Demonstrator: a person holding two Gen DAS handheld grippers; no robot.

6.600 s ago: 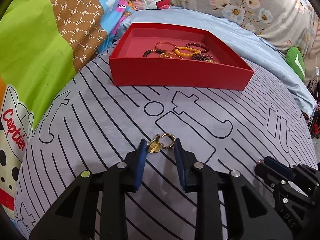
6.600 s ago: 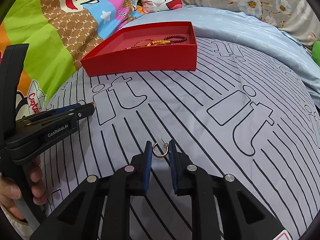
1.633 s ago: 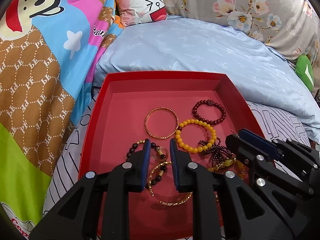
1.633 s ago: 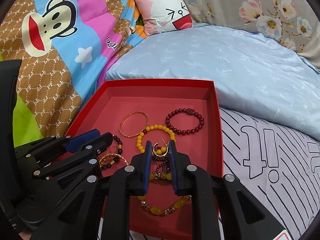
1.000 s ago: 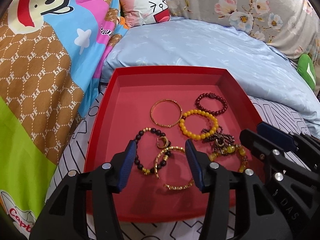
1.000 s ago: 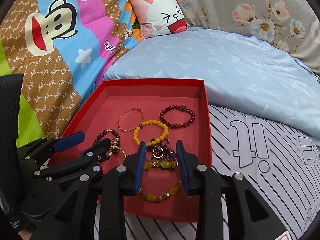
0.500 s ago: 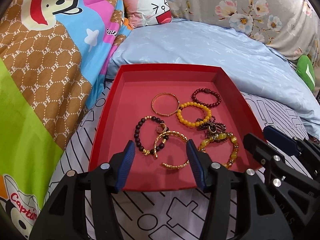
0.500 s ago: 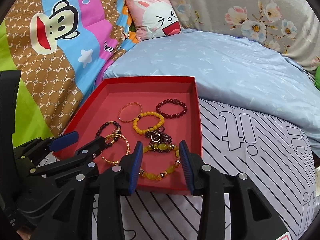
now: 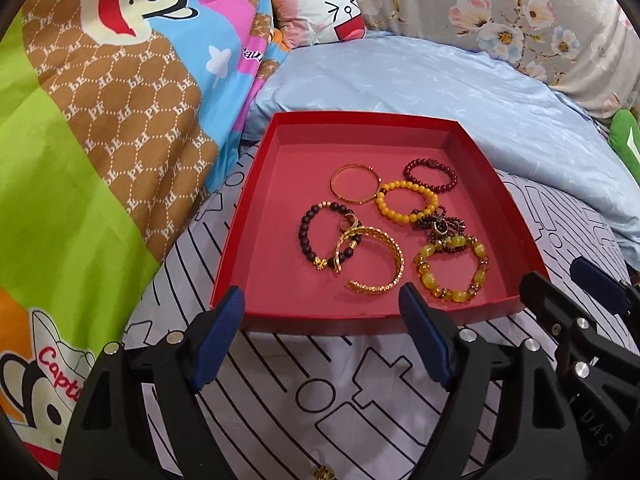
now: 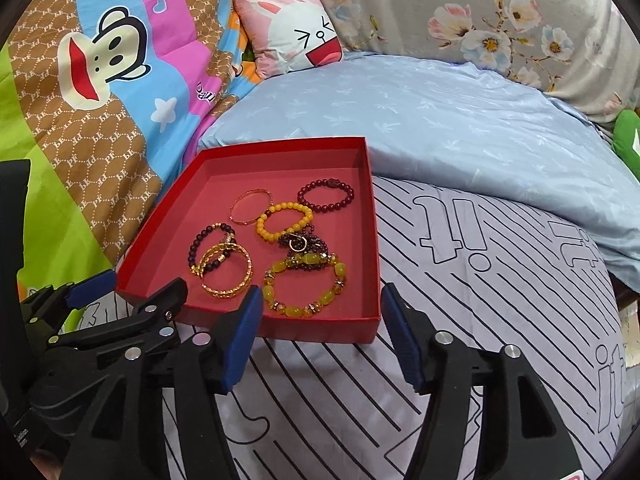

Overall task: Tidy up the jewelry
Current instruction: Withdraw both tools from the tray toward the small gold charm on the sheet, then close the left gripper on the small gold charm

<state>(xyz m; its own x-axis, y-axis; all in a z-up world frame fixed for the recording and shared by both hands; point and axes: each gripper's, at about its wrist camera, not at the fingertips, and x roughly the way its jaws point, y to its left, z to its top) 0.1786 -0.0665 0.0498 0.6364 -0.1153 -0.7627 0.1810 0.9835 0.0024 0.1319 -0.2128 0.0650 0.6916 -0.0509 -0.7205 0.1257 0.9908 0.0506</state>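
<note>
Between the spread, empty jaws of the left gripper [image 9: 320, 332] and right gripper [image 10: 320, 332], which have just been opening: striped grey bedsheet [image 9: 280, 396]. Beaded bracelets and gold bangles lie heaped in the shallow red cardboard tray [image 9: 256, 184] beyond. Risk: overlapping strands snag together; small gold piece [image 9: 323, 472] on sheet overlooked.

Lying across the bed, a grey sheet printed with black lines [image 9: 280, 376]. Sitting directly on it, a shallow red cardboard tray [image 9: 256, 176]; bunching just behind the tray, a pale blue quilt [image 10: 440, 120]; resting at the near edge, a small gold trinket [image 9: 323, 472], too small to identify.
</note>
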